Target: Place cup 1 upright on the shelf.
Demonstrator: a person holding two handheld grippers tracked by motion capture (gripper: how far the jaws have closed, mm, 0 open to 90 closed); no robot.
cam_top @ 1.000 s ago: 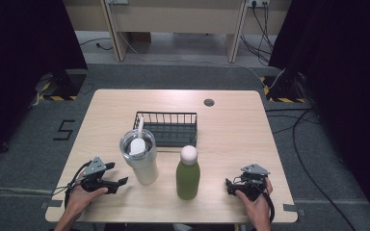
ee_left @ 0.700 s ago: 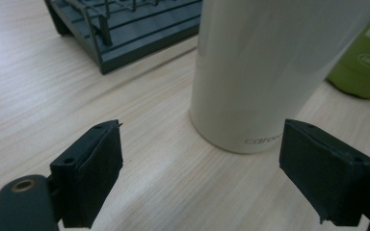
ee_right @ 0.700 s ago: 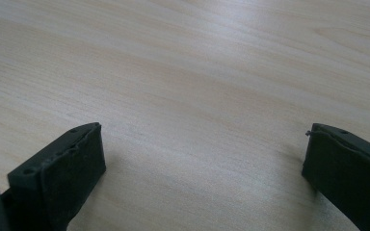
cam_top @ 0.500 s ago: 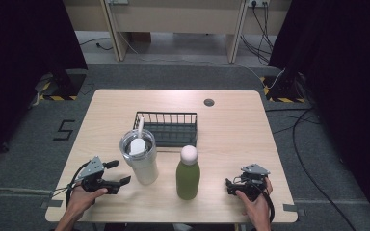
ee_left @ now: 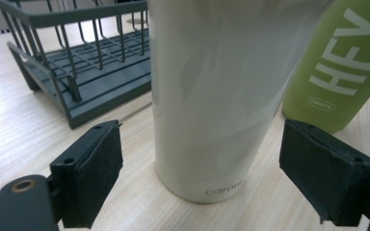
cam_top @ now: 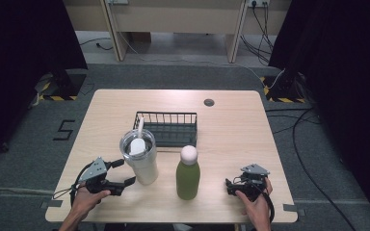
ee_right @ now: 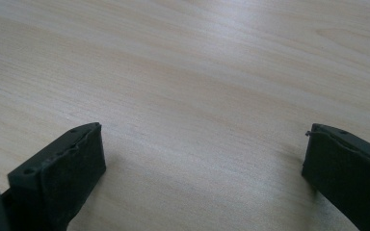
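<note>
Centrally on the table (cam_top: 231,134): cream tumbler (ee_left: 212,96), marked "carore" near its base, beside green bottle (ee_left: 347,62) lettered "HEY". Left gripper (ee_left: 202,173) spread wide around tumbler, untouching. Right gripper (ee_right: 202,163) wide apart over bare wood. Behind, wire rack (ee_left: 82,67).

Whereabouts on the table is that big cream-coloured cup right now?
In the high view the cream tumbler stands front-left on the table, just before the wire rack and left of the green bottle, with the open left gripper at its base.
</note>
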